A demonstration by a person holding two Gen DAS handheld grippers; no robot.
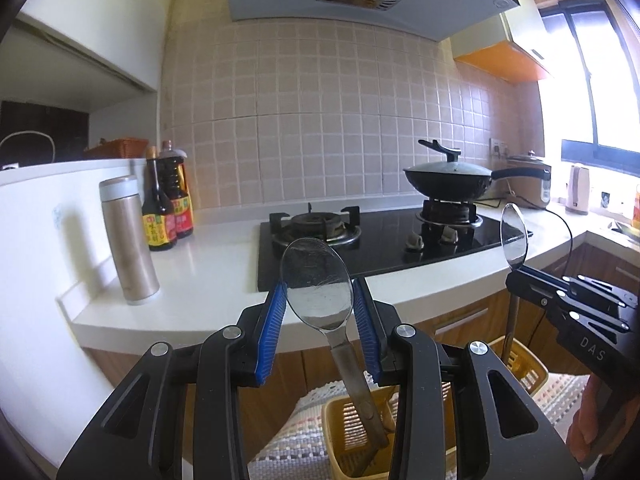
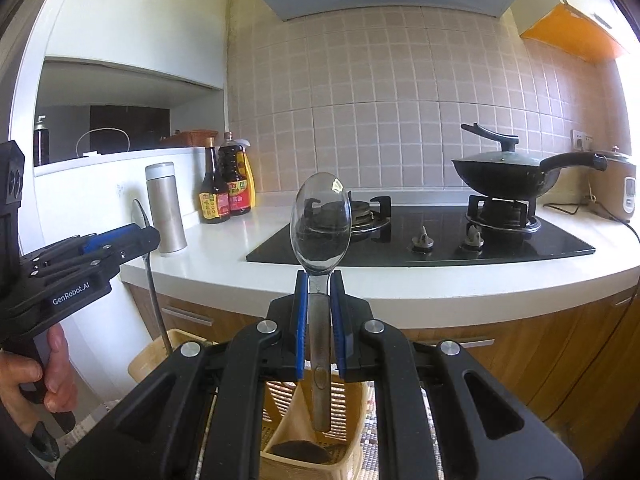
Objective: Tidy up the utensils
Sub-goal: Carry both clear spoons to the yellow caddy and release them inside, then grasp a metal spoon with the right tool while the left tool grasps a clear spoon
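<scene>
Both pairs of jaws are closed on spoons: the left gripper (image 1: 319, 320) pinches the bowl edges of one steel spoon (image 1: 318, 280) between its blue pads, with the handle slanting down and to the right toward a yellow slotted basket (image 1: 340, 432) below, while the right gripper (image 2: 319, 320) clamps the neck of a second steel spoon (image 2: 320, 224), bowl upright above the pads and handle hanging straight down. Under that handle sits another yellow slotted basket (image 2: 352, 404), with what looks like a dark utensil lying in its bottom; whether the handle tip is already inside the rim or only above it cannot be told. Each basket rests on a striped woven mat (image 1: 288, 440) in front of the wooden cabinets, below the white countertop (image 1: 208, 264) that carries a gas hob (image 1: 380, 236), a lidded wok (image 1: 448, 180), a steel thermos flask (image 1: 128, 240) and sauce bottles (image 1: 166, 200). Judged from this, the step in hand is placing both spoons handle-down into the baskets. The next move calls for lowering each spoon until its handle is well within a compartment, straightening the tilted left one so it does not catch the rim, then parting the pads to let go.
</scene>
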